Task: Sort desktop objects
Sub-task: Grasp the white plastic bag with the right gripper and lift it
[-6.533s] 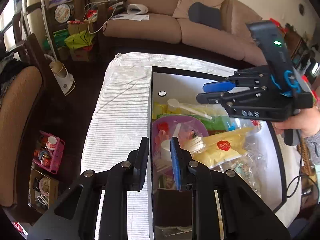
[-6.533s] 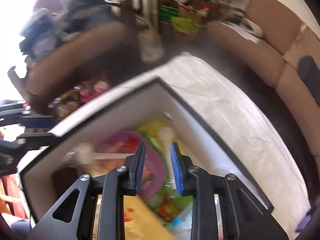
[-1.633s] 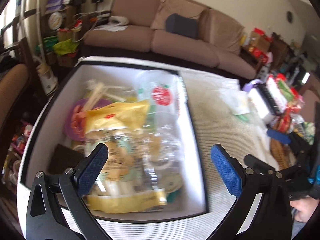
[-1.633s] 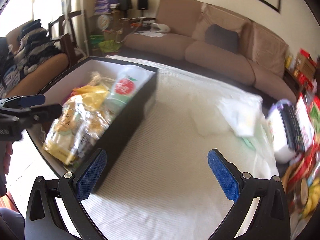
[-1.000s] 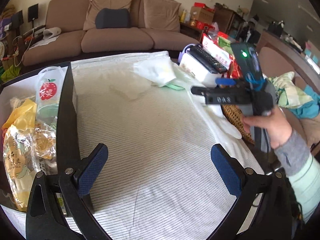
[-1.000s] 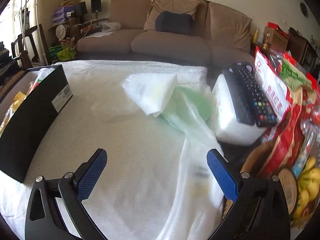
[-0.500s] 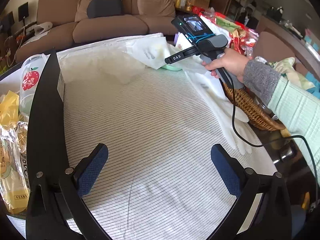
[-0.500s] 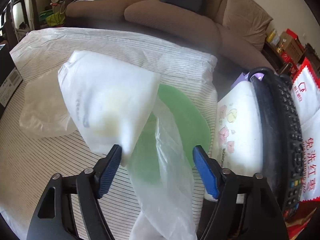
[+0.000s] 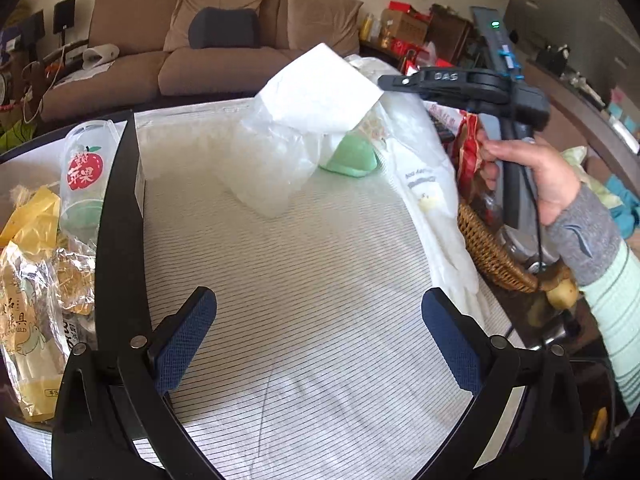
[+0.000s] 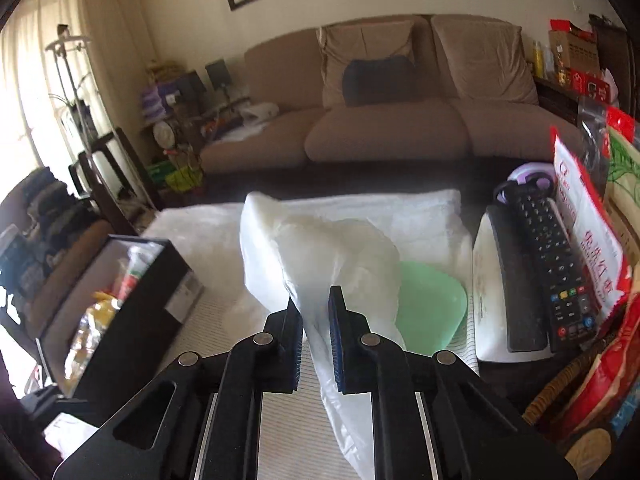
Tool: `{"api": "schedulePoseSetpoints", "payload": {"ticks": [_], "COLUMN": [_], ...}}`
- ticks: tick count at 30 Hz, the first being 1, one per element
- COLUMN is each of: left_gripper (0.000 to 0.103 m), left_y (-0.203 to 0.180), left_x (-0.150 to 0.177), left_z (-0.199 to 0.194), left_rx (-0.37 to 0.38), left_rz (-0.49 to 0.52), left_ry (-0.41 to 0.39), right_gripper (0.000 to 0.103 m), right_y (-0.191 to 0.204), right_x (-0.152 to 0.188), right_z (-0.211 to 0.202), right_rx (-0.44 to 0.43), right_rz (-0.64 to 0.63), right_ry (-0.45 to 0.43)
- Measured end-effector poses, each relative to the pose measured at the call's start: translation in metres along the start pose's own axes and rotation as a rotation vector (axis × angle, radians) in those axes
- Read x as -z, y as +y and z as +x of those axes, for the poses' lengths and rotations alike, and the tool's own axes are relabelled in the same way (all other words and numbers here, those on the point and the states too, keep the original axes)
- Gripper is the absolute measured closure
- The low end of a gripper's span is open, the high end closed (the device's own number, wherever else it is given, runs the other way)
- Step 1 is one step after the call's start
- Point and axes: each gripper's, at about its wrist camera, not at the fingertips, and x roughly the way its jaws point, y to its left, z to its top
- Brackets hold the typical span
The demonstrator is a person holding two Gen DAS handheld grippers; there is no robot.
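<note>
My right gripper [image 10: 314,300] has a white plastic bag [image 10: 320,248] pinched between its blue pads, and its jaws are closing on it. In the left wrist view the same gripper [image 9: 384,80], held by a hand, lifts the bag [image 9: 320,88] by one corner above the striped tablecloth [image 9: 320,280]. A crumpled clear bag [image 9: 272,168] hangs under it, touching the cloth. A green lid-like piece [image 10: 432,304] lies just behind. My left gripper [image 9: 318,308] is open over bare cloth with nothing between its fingers. The black box [image 9: 124,208] of snack packs stands at the left.
A white tissue pack [image 10: 496,304] with a black remote [image 10: 540,264] on top sits at the right, with red snack bags [image 10: 588,240] beside it. A wicker basket [image 9: 488,248] stands at the table's right edge. A brown sofa [image 10: 380,128] lies beyond.
The right gripper's jaws came together on the white bag and raised it off the cloth. The left gripper stayed open over the cloth.
</note>
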Motion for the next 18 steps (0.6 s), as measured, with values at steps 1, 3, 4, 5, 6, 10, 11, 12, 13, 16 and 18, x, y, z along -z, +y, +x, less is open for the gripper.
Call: {"api": "schedulePoseSetpoints", "payload": {"ticks": [1, 3, 4, 5, 6, 10, 11, 12, 13, 16, 18], "left_gripper": [0.0, 0.0, 0.0, 0.0, 0.0, 0.0, 0.0, 0.0, 0.0, 0.0, 0.0], "left_y": [0.002, 0.006, 0.009, 0.012, 0.016, 0.028, 0.03, 0.031, 0.031, 0.028, 0.025], "left_x": [-0.002, -0.004, -0.005, -0.007, -0.008, -0.011, -0.012, -0.012, -0.013, -0.013, -0.009], "left_z": [-0.004, -0.012, -0.016, -0.018, -0.02, -0.024, -0.025, -0.026, -0.026, -0.022, -0.016], "left_rx": [0.002, 0.008, 0.014, 0.016, 0.016, 0.034, 0.035, 0.033, 0.027, 0.002, -0.021], "left_rz": [-0.006, -0.019, -0.028, -0.037, -0.048, -0.089, -0.092, -0.092, -0.088, -0.072, -0.056], "left_ry": [-0.011, -0.032, -0.041, -0.044, -0.047, -0.048, -0.049, -0.05, -0.05, -0.04, -0.029], "right_gripper": [0.094, 0.095, 0.095, 0.095, 0.095, 0.095, 0.095, 0.095, 0.095, 0.095, 0.095], "right_y": [0.009, 0.03, 0.041, 0.05, 0.061, 0.091, 0.095, 0.099, 0.105, 0.114, 0.113], "right_x": [-0.006, -0.023, -0.032, -0.045, -0.051, -0.064, -0.064, -0.064, -0.063, -0.048, -0.032], "right_z": [-0.018, -0.053, -0.07, -0.077, -0.087, -0.128, -0.137, -0.145, -0.155, -0.177, -0.188], "right_rx": [-0.017, -0.051, -0.063, -0.065, -0.069, -0.108, -0.115, -0.118, -0.121, -0.104, -0.101], "right_rz": [-0.004, -0.016, -0.029, -0.042, -0.049, -0.045, -0.042, -0.039, -0.035, -0.012, 0.022], "right_ry": [-0.031, -0.092, -0.11, -0.112, -0.119, -0.156, -0.166, -0.178, -0.191, -0.21, -0.241]}}
